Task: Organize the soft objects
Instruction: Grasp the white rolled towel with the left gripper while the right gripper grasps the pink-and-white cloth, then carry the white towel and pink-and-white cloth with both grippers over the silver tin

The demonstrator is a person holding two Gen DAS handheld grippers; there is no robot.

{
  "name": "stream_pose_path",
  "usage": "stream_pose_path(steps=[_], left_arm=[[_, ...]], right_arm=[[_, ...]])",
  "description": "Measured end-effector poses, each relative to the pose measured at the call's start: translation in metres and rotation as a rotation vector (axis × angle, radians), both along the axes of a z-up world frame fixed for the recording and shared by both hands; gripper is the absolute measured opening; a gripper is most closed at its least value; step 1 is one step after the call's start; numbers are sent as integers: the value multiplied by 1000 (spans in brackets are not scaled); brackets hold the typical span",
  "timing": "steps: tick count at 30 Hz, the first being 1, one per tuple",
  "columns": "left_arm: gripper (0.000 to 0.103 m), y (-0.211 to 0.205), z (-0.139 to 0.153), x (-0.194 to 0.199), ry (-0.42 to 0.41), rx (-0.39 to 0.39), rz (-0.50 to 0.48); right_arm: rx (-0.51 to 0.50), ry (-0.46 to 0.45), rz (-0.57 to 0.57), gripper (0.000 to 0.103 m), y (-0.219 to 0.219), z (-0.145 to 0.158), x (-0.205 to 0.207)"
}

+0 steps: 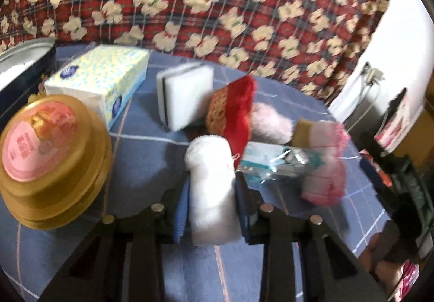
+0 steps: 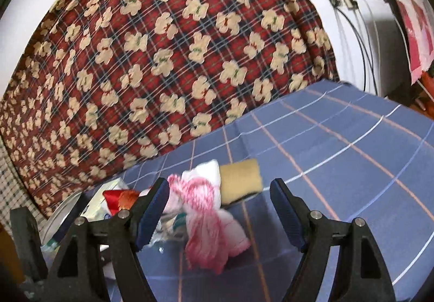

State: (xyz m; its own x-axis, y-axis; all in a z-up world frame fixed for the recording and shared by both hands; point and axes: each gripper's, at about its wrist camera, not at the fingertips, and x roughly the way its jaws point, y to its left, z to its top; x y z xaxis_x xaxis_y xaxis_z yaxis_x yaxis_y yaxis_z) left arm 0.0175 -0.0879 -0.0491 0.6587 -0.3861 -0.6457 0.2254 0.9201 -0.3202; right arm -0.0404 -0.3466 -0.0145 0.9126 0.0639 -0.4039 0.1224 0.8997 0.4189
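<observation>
My left gripper (image 1: 213,188) is shut on a rolled white towel (image 1: 210,180) that stands up between its blue pads. Just beyond it lie a red and gold scrubber (image 1: 230,112), a pale pink fluffy cloth (image 1: 271,123), a white sponge block (image 1: 184,93), a clear plastic packet (image 1: 274,163) and a pink-and-white knitted cloth (image 1: 325,166). My right gripper (image 2: 219,209) is open above the blue checked cover (image 2: 339,161), with the same pink-and-white knitted cloth (image 2: 206,223) lying below and between its fingers, untouched. A tan sponge (image 2: 241,180) lies behind that cloth.
A gold round tin with a pink lid (image 1: 51,161) and a tissue box (image 1: 100,82) sit at the left. A metal-rimmed container (image 1: 21,63) is at the far left. A red plaid bear-print fabric (image 2: 162,57) rises behind the surface. Cables (image 2: 360,30) hang on the white wall at the right.
</observation>
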Motion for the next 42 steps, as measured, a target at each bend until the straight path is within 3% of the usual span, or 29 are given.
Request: stream_pose_path(steps=[8,14,16,17,21,24,32,38,42], left_arm=[[30,18,29,-25,-161,-26,-20],[30,29,46,-28,-206,-45,-6],[30,33,46,-28,-204,-48,-2],[30,35,45,-27,-200,-48,1],[30,37,41,-26,-178,-50,-6],[30,39,41,-28,-189,-44,-8],[30,62,53,-30,-247,-83,0],[30,89,63,-30,-292,-91,31],[30,112,71,-26,-332,-53,78]], right_arm=[[10,87,70,79,6,-9,7],[-23,168,81,78,15,-16,33],[1,207,98,66,15,-22,44],[15,230,110,52,15,-25,49],[106,267,144,44,8,-37,56],[99,239,131,35,6,-32,44],[23,8,57,34,28,28,-4],[-2,-53,116,34,73,48,-4],[-13,-76,175,34,108,53,-1]])
